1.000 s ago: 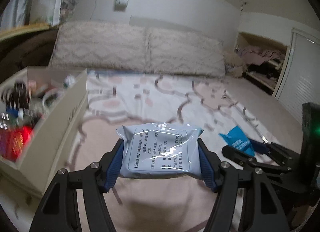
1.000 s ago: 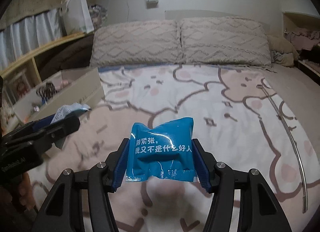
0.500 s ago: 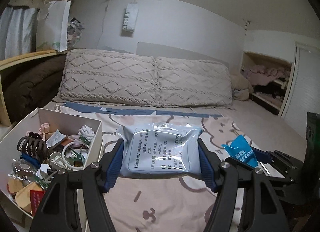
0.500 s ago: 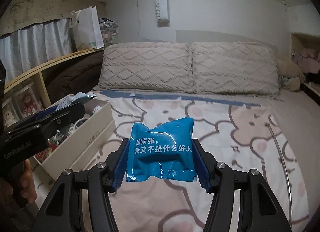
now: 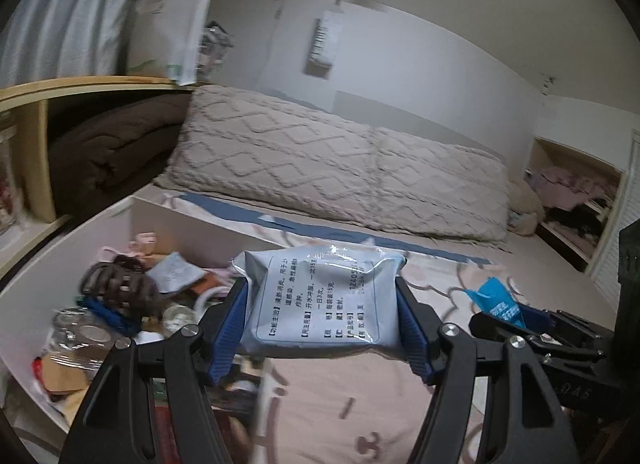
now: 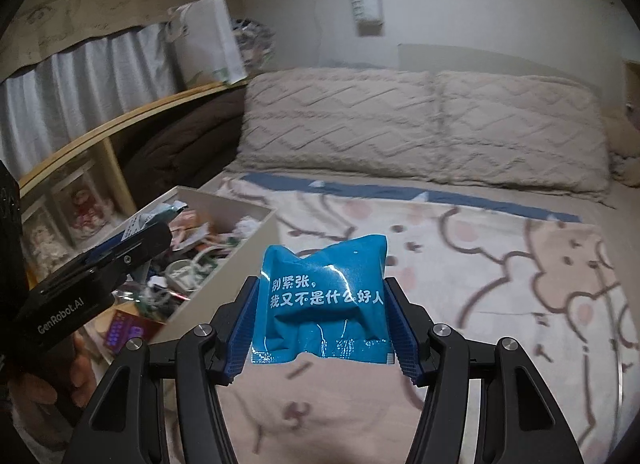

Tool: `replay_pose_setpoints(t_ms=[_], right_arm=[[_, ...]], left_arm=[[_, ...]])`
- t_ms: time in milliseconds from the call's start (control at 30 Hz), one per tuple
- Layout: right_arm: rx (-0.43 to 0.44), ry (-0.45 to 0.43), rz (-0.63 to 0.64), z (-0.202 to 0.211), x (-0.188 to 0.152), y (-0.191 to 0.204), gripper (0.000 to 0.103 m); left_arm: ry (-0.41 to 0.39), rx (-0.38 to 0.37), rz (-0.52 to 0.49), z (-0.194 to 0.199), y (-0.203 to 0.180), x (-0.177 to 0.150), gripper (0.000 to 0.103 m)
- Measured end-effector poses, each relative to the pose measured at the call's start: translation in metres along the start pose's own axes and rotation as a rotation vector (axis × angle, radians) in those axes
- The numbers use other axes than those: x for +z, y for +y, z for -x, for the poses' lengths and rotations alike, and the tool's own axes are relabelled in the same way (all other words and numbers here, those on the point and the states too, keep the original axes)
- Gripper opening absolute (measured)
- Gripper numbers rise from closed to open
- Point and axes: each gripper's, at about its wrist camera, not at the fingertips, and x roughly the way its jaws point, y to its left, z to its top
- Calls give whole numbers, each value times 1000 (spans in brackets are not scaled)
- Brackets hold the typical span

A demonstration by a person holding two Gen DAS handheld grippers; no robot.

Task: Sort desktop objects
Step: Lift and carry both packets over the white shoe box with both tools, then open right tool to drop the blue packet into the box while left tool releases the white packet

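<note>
My left gripper (image 5: 320,324) is shut on a pale blue-white sachet (image 5: 320,300) with printed text, held in the air over the near right edge of a white box (image 5: 60,260). My right gripper (image 6: 322,324) is shut on a bright blue packet (image 6: 324,296) with white lettering, held above the patterned bedsheet (image 6: 500,264) just right of the same white box (image 6: 256,240). In the left wrist view the blue packet (image 5: 496,300) and the right gripper (image 5: 532,328) show at the right. In the right wrist view the left gripper (image 6: 132,240) reaches over the box.
The white box is full of several small items, among them a dark hair claw (image 5: 116,280), cables and packets. Two knitted pillows (image 6: 420,131) lie at the bed's head. A wooden shelf (image 5: 80,83) with a brown blanket (image 5: 112,151) stands to the left. A hand (image 6: 80,368) holds the left gripper.
Both grippers rose and swung left toward the white box, keeping their packets. The box now lies under and beside the left gripper, and nearer to the right one.
</note>
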Motion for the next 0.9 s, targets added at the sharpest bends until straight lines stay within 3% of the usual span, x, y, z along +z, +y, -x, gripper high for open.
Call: replay_pose_setpoints(t_ms=[500,600,900], right_arm=[[140,6,127,-41,41,87,61],[164,31,139,-51,45,98,61],[193,135,161,-89,45,124,61]], left_arm=[[-45,155,111,12,84,10,68],[-64,202,130,17,99,11,68],[-85,238,165,28,121,11,68]])
